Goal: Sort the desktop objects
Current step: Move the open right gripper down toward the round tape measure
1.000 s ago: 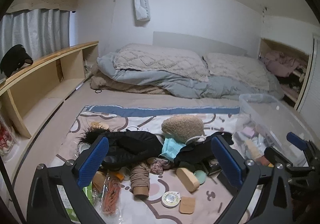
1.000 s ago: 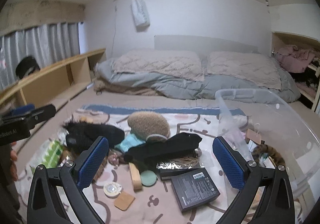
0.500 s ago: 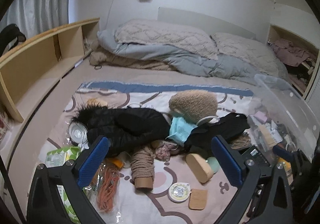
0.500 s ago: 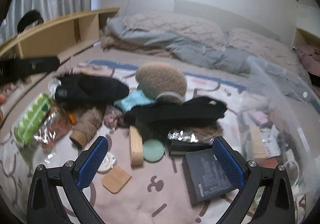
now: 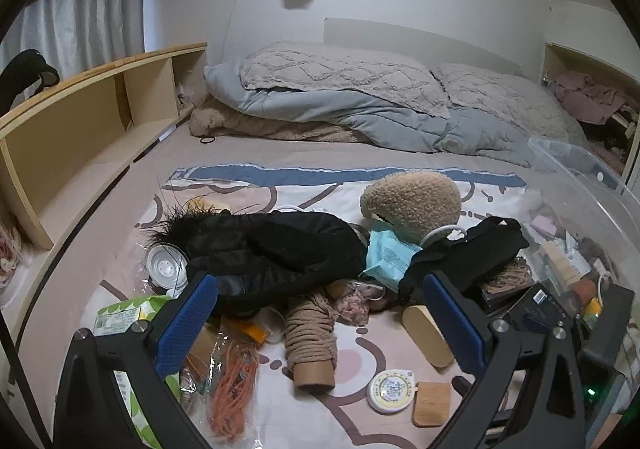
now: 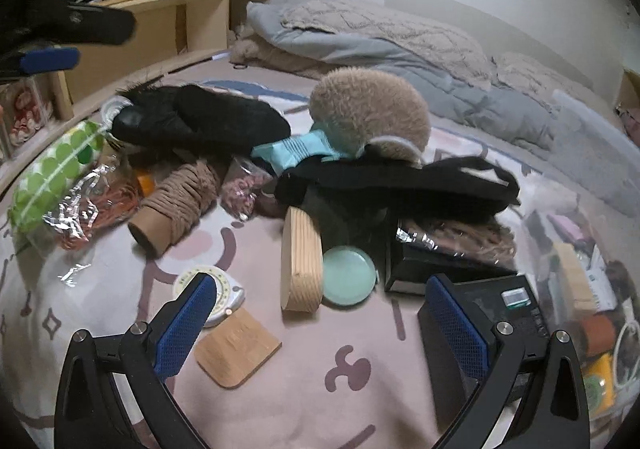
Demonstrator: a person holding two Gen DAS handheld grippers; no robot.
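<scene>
Now lower and nearer the clutter than a second ago, right claw (image 6: 320,323) wide open and empty above the wooden block (image 6: 301,263) and green disc (image 6: 349,275) at 12 o'clock, left claw (image 5: 320,323) likewise open over the twine spool (image 5: 311,337): first pick apparently imminent.

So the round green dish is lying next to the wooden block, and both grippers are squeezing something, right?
Not quite. The round green dish does lie right next to the wooden block, as the right wrist view shows. But neither gripper is squeezing anything: the right gripper and the left gripper are both open, with nothing between their blue pads, as each wrist view shows.
</scene>
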